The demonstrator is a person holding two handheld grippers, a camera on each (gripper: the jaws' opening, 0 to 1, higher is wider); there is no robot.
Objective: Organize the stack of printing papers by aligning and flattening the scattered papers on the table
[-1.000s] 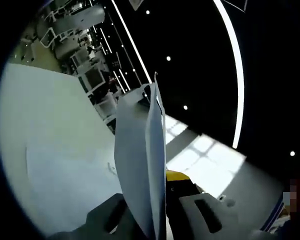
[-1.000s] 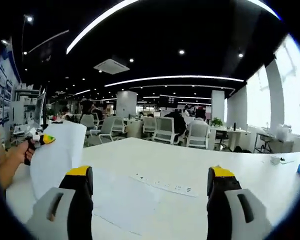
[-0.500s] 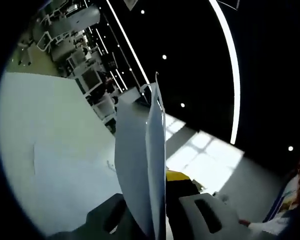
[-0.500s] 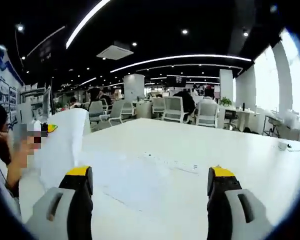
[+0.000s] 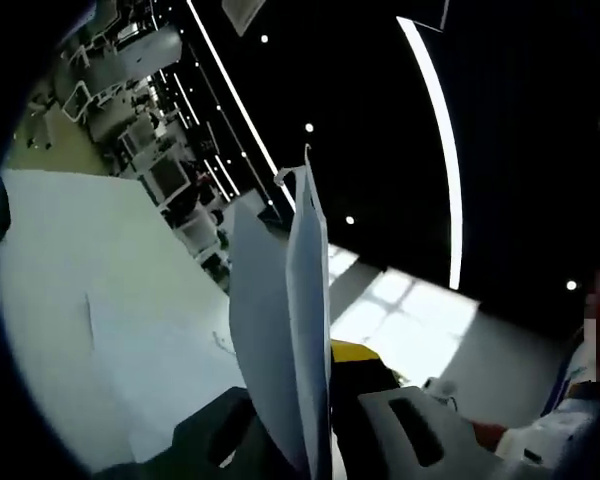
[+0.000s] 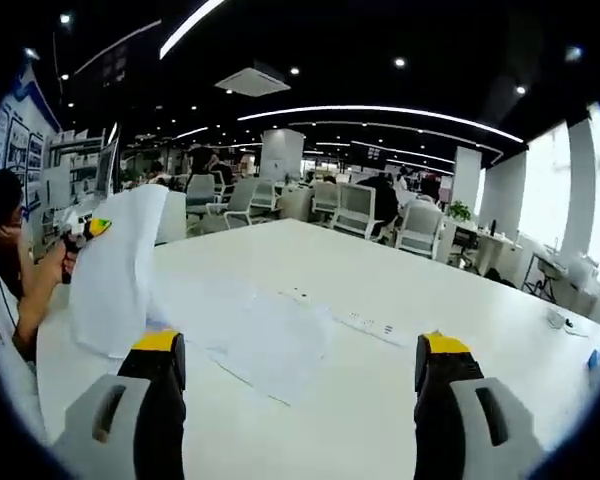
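- Right gripper (image 6: 298, 400): jaws spread wide with nothing between them, poised low over the white table (image 6: 460, 330)
- Loose papers (image 6: 270, 335): several sheets lie flat and spread, out of line, on the table just beyond the right gripper's jaws; the same scatter (image 5: 170, 350) appears in the left gripper view
- Left gripper (image 5: 315, 420): jaws pinched on the lower edge of a lifted bundle of sheets (image 5: 285, 330), which stands edge-on between them; in the right gripper view the bundle (image 6: 115, 270) hangs upright at the table's near-left edge
- Step in hand, by judgement: gathering; 1 bundle is raised, the rest await collection
- Next move calls for lowering the bundle onto the flat sheets, squaring edges and pressing flat
- Hard to make out: the sheet count in the bundle, and where single flat sheets end, white on white
- Beyond: office chairs (image 6: 355, 210)
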